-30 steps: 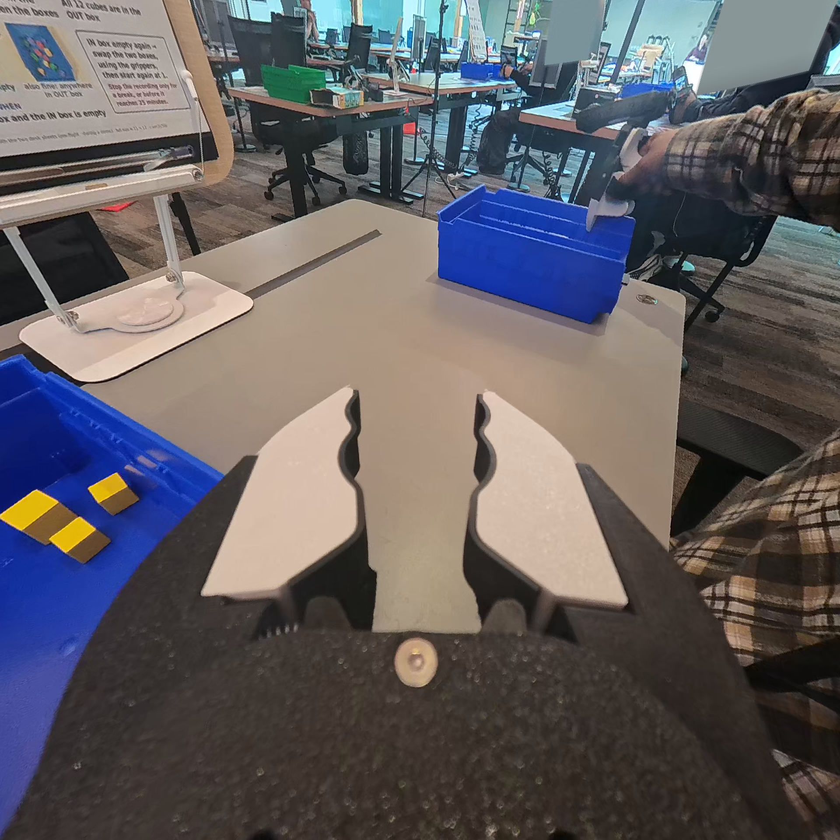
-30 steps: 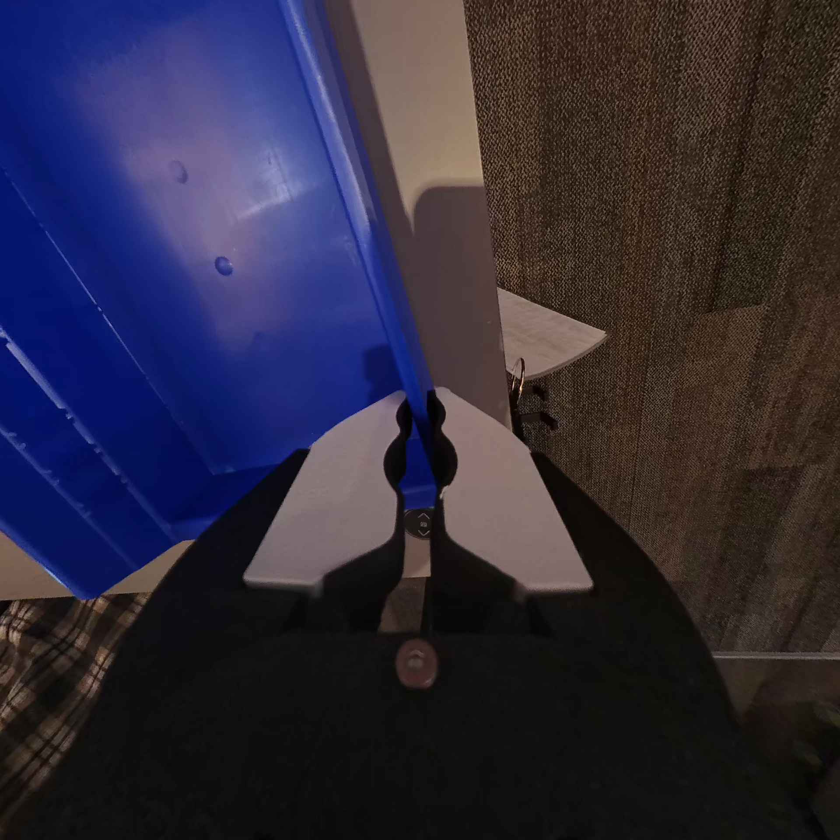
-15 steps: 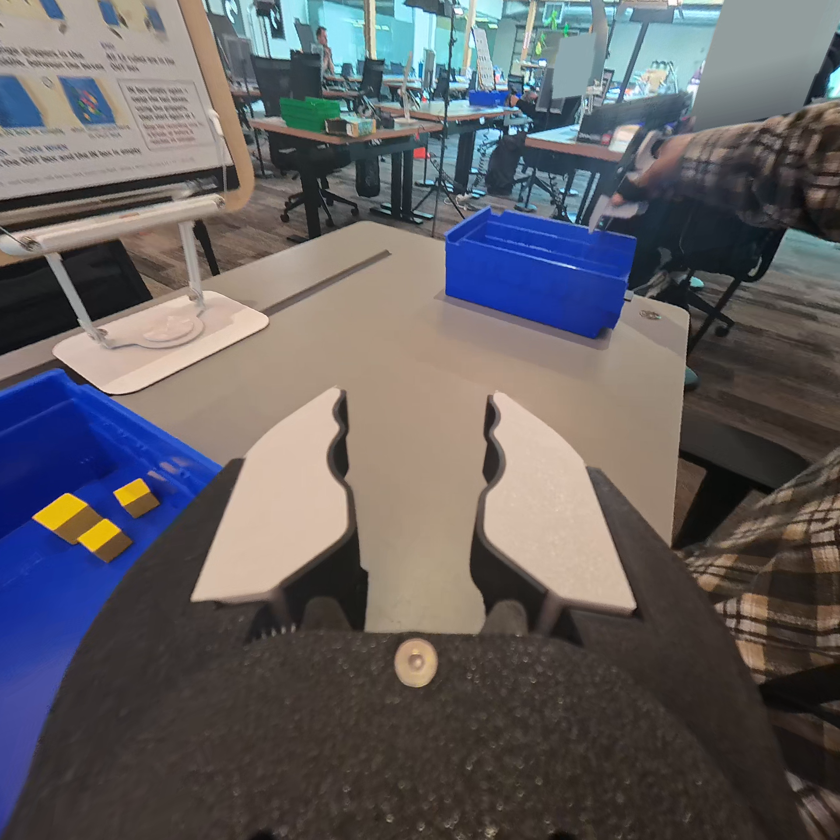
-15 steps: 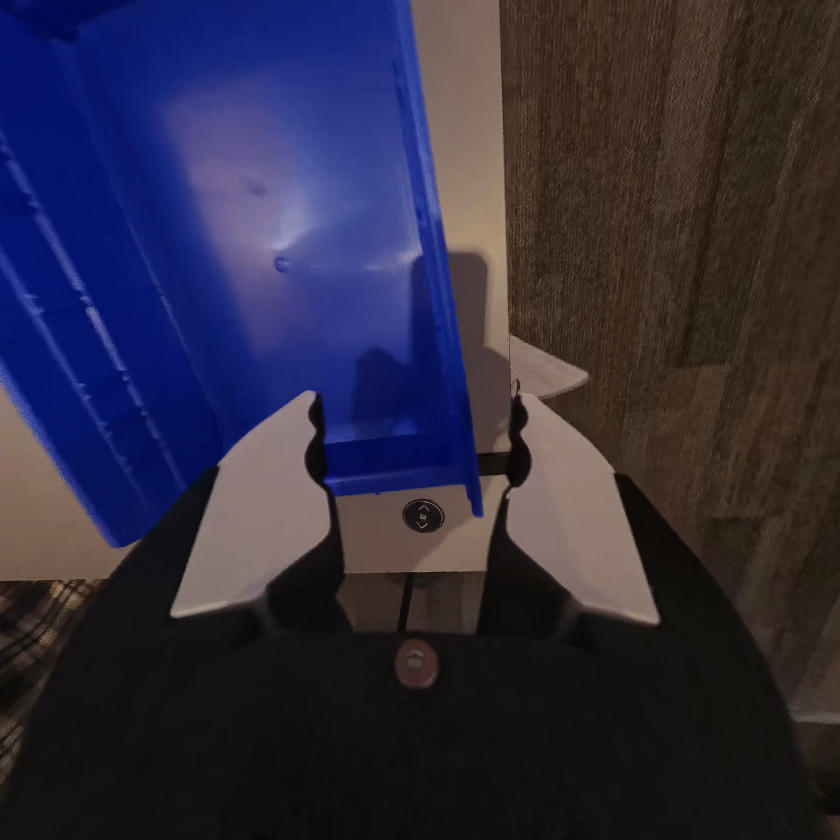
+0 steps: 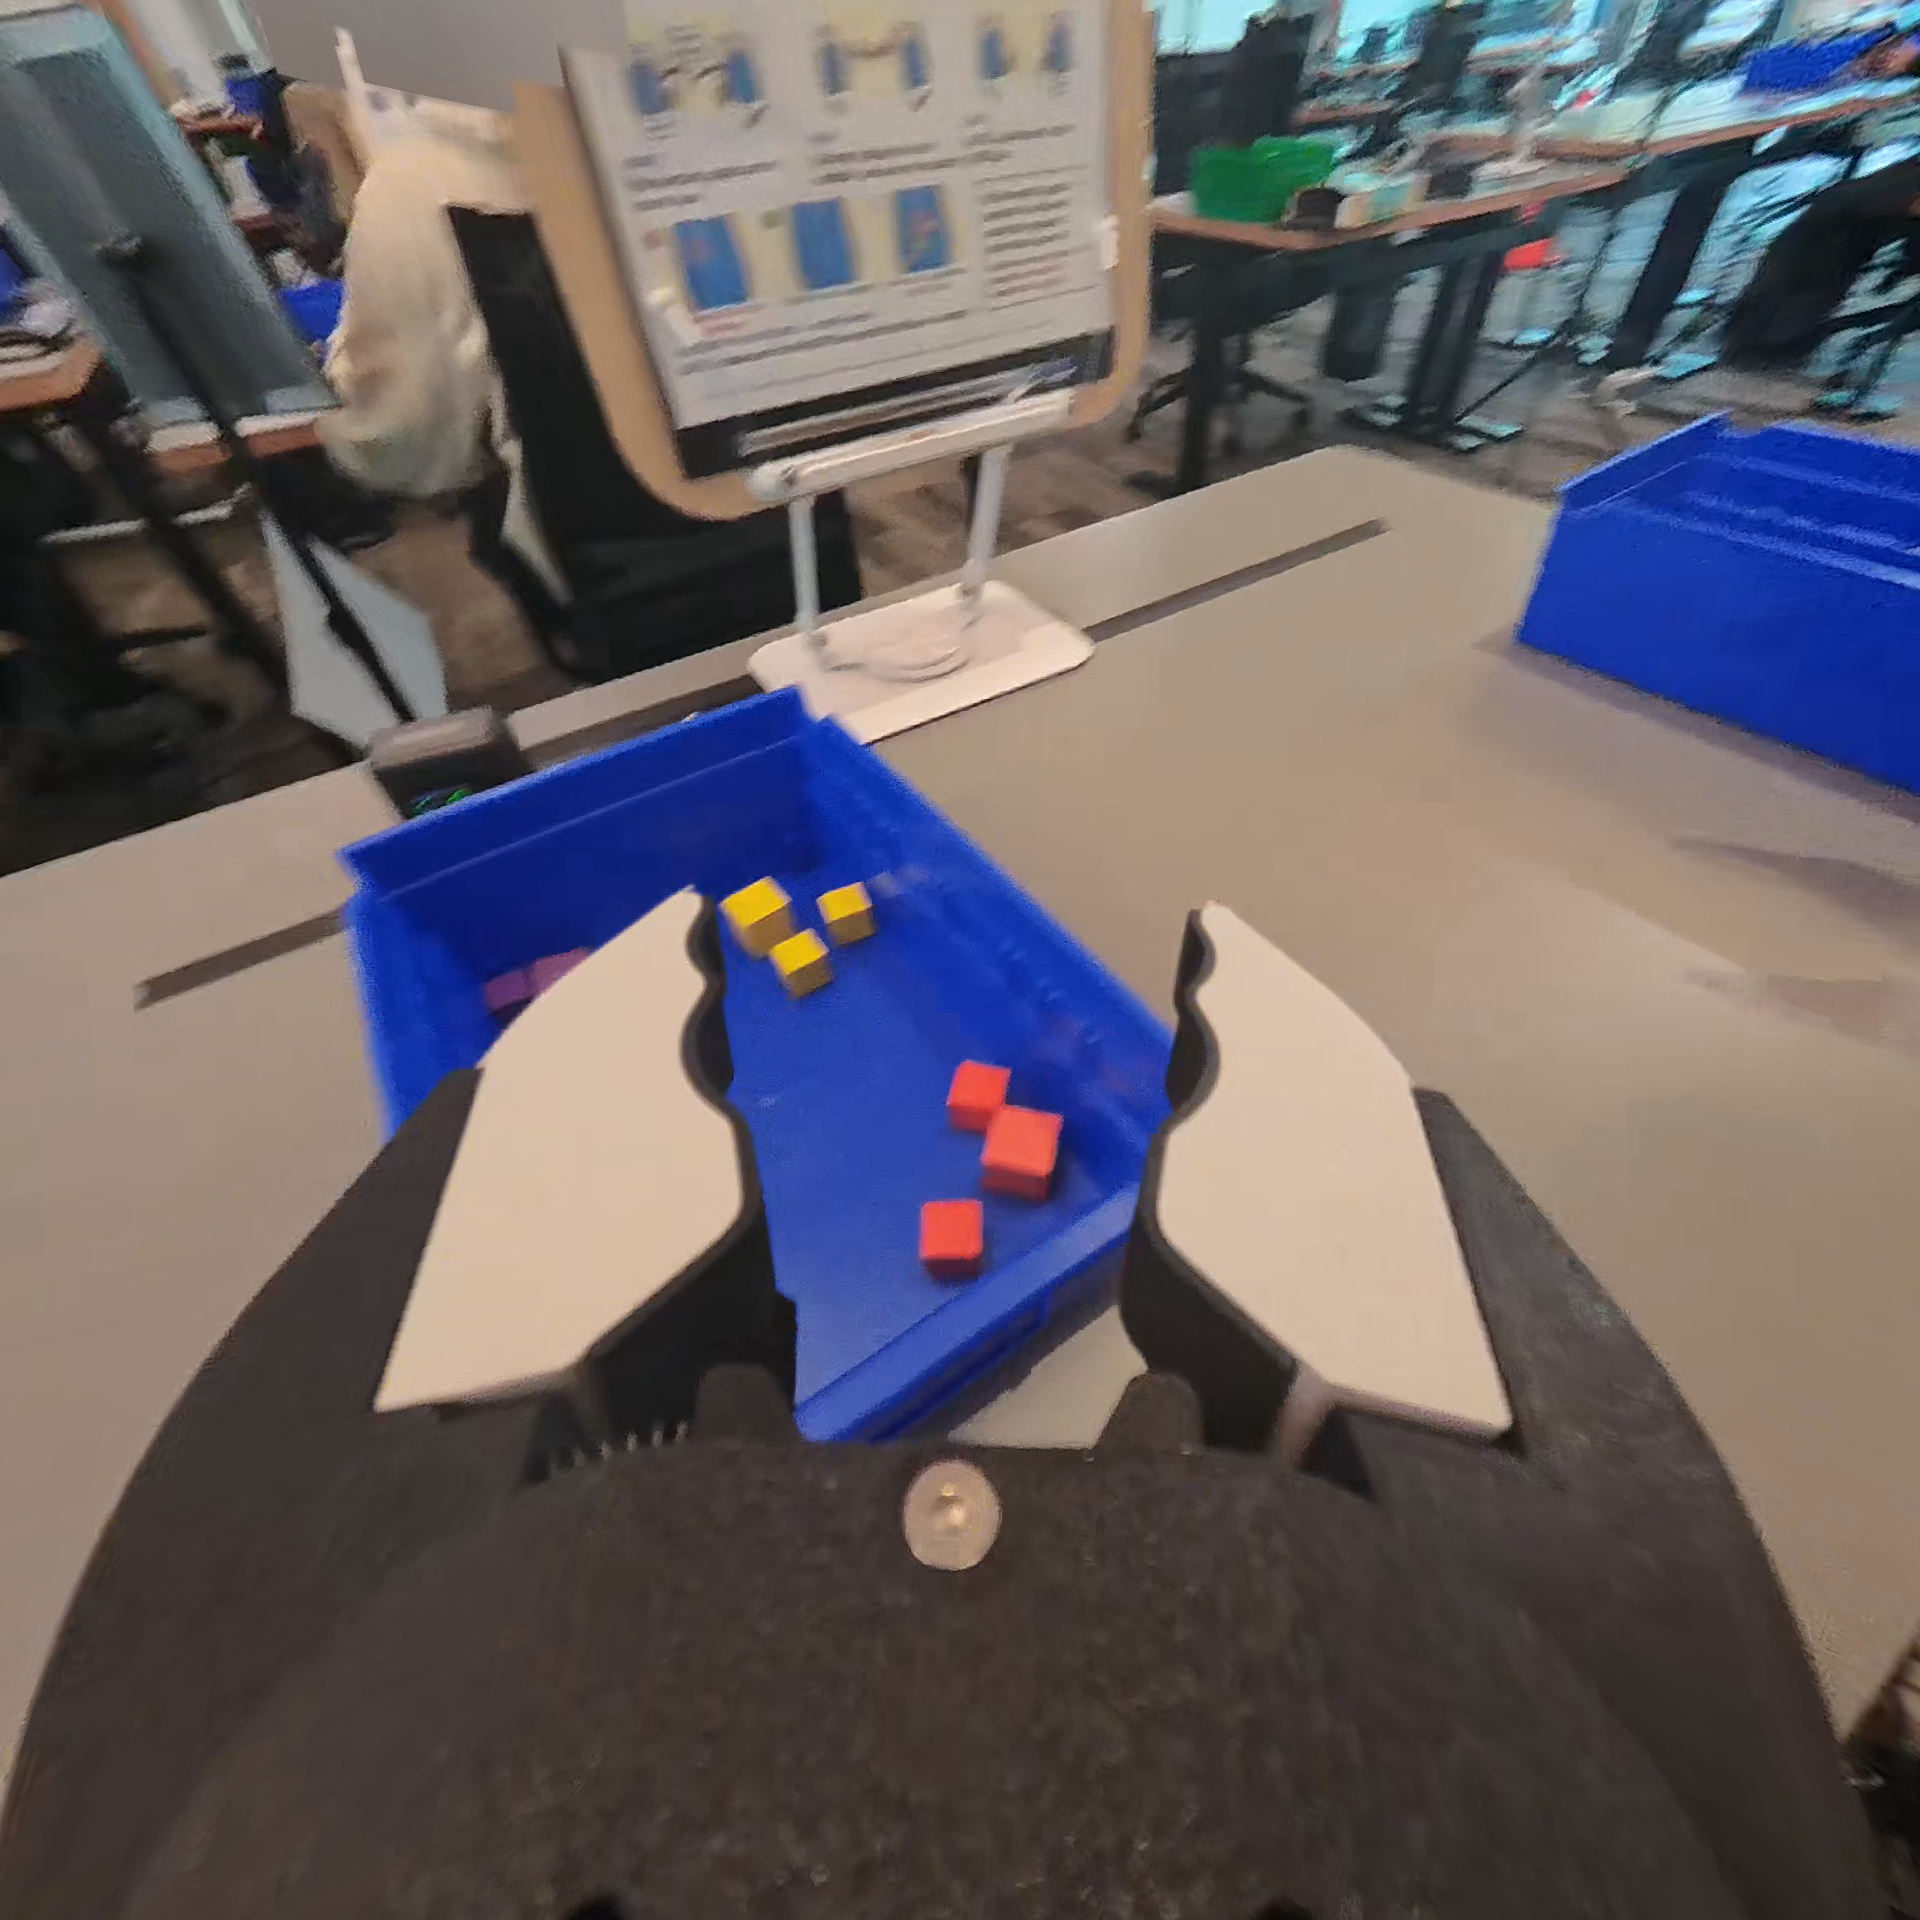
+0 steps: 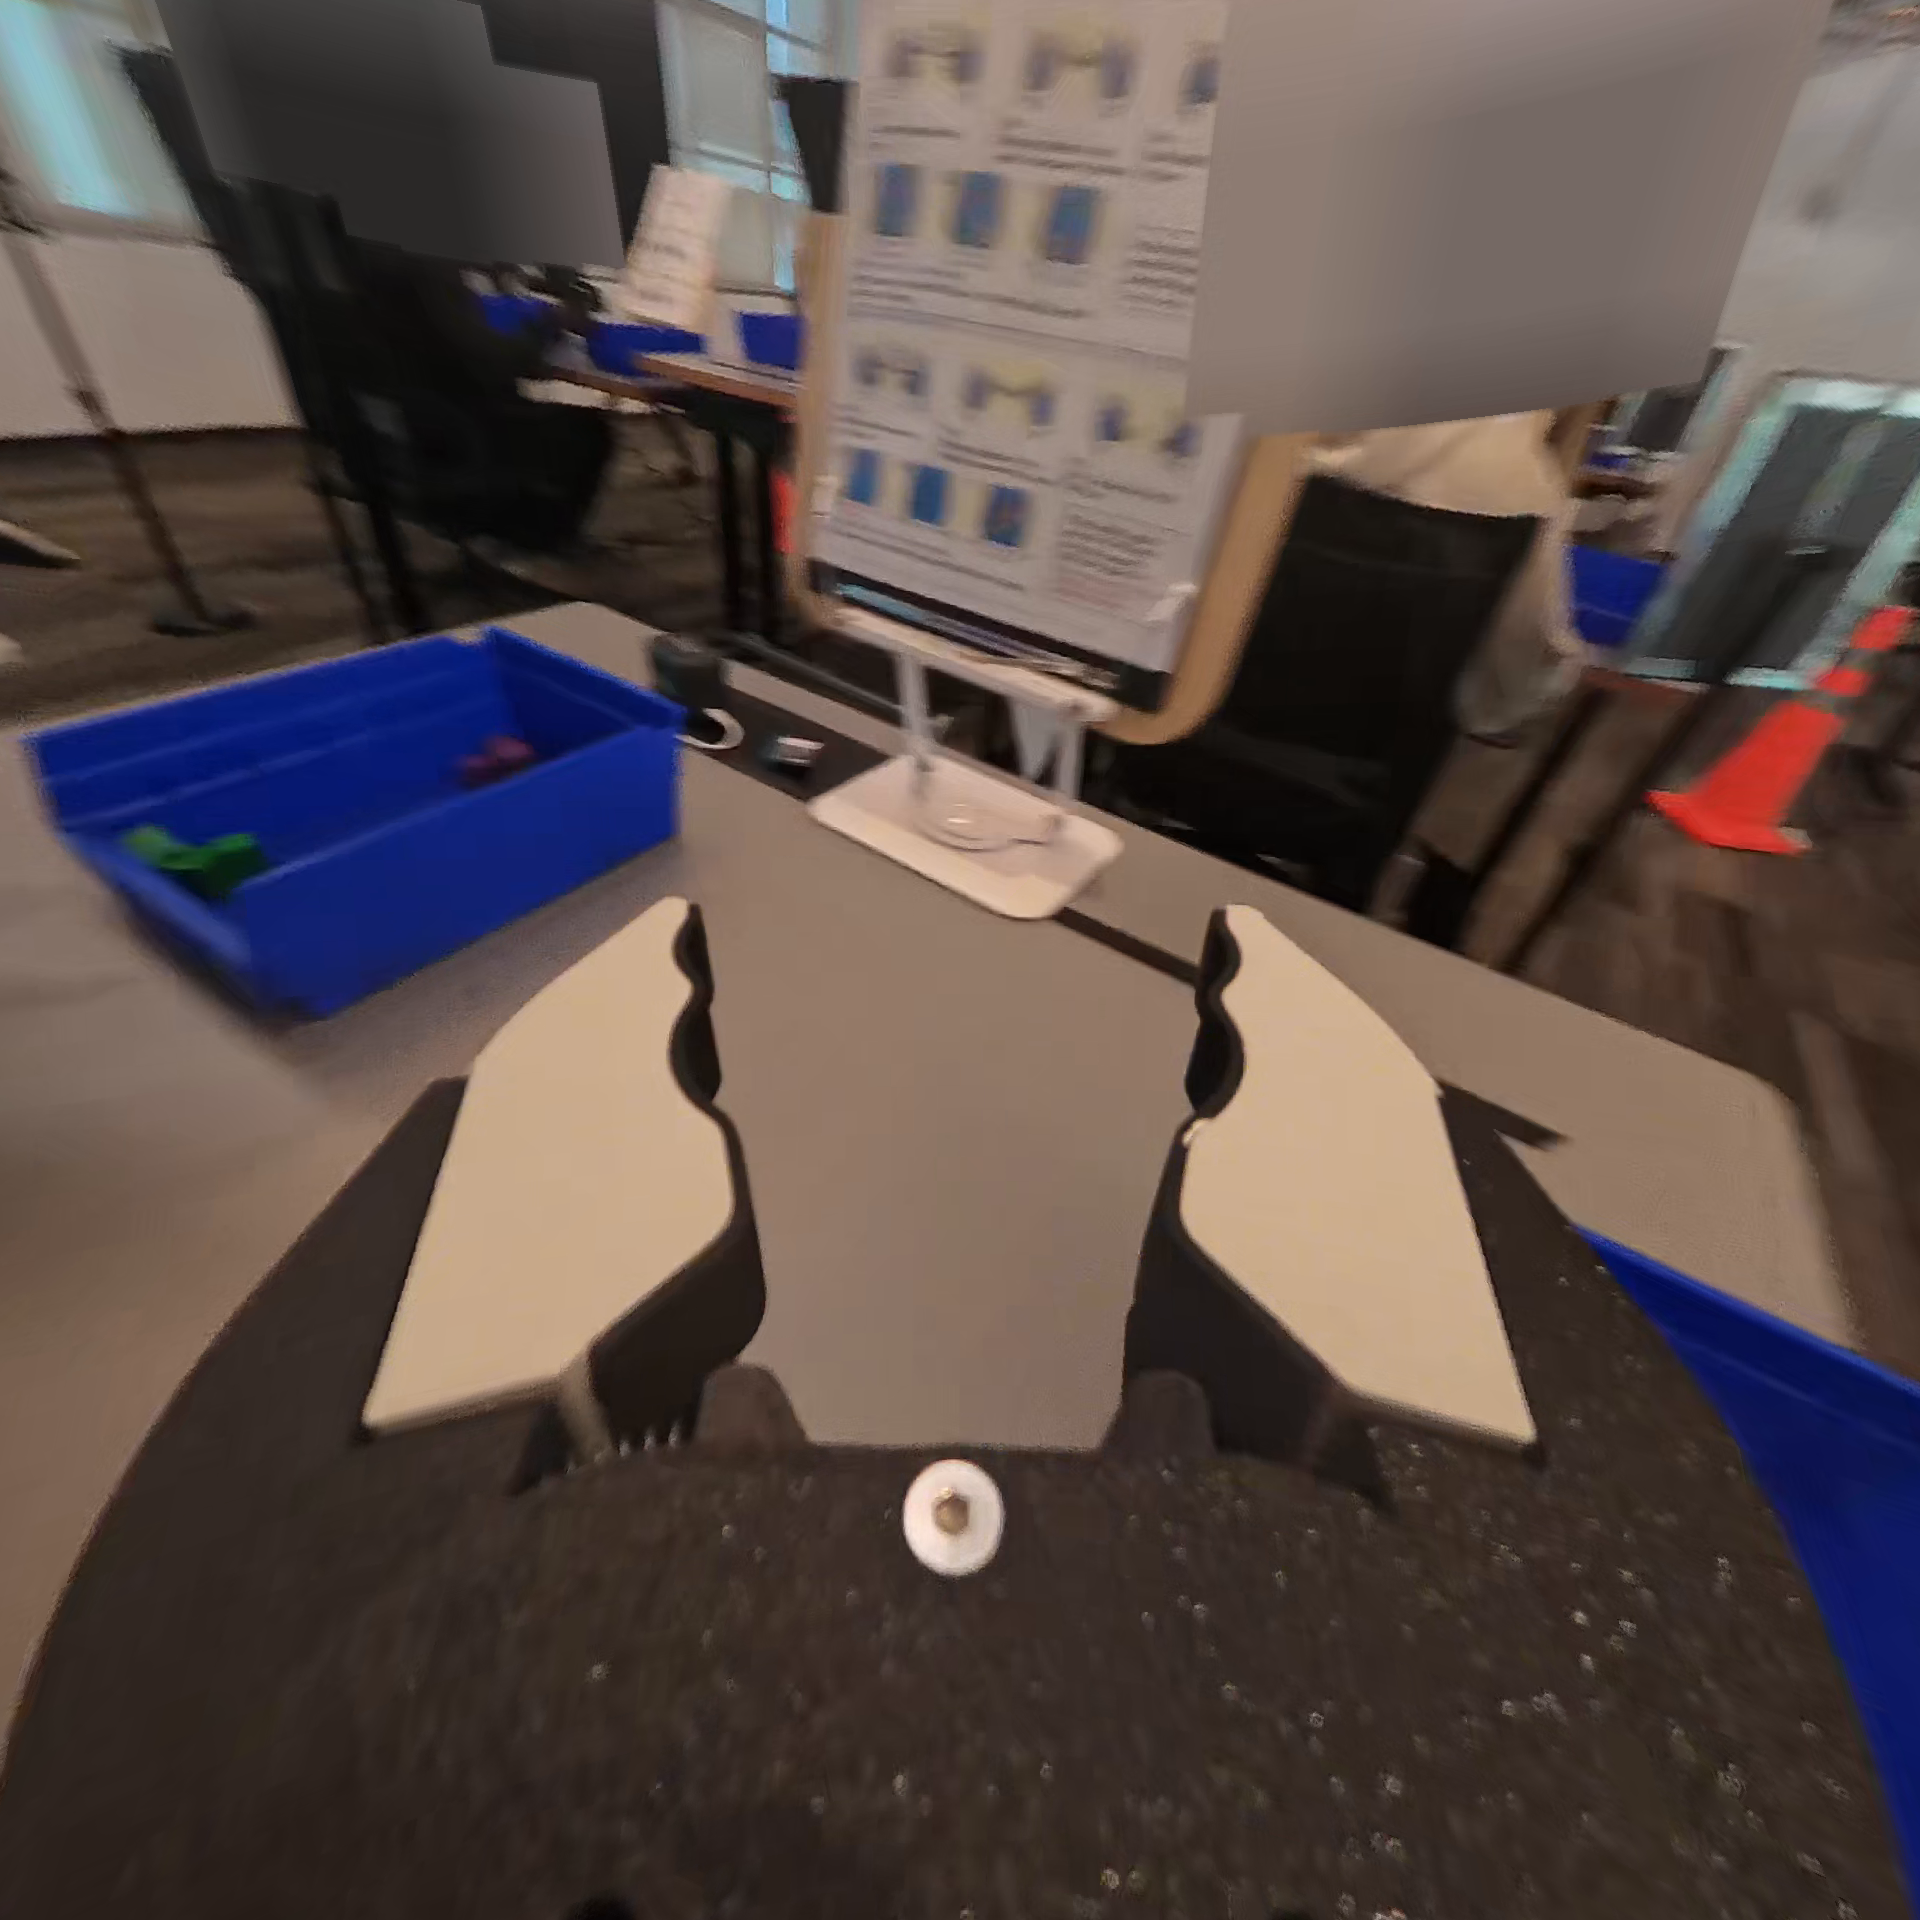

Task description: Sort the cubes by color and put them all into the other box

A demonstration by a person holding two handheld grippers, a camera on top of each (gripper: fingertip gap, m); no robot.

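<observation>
Grippers poised over a grey table (image 5: 1299,831), both spread wide and holding nothing.
We aim the left gripper (image 5: 940,925) at the near blue box (image 5: 582,821), probably to pick: yellow cubes (image 5: 795,925) at 12 o'clock, red cubes (image 5: 987,1164) at 4, purple cubes (image 5: 535,982) at 10. From the right gripper (image 6: 951,920), green cubes (image 6: 197,852) show too. The other box (image 5: 1745,592) waits at 2 o'clock.

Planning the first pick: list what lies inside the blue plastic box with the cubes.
Inside the blue plastic box: three yellow cubes, three red cubes, purple cubes partly hidden by a finger, and green cubes.
</observation>
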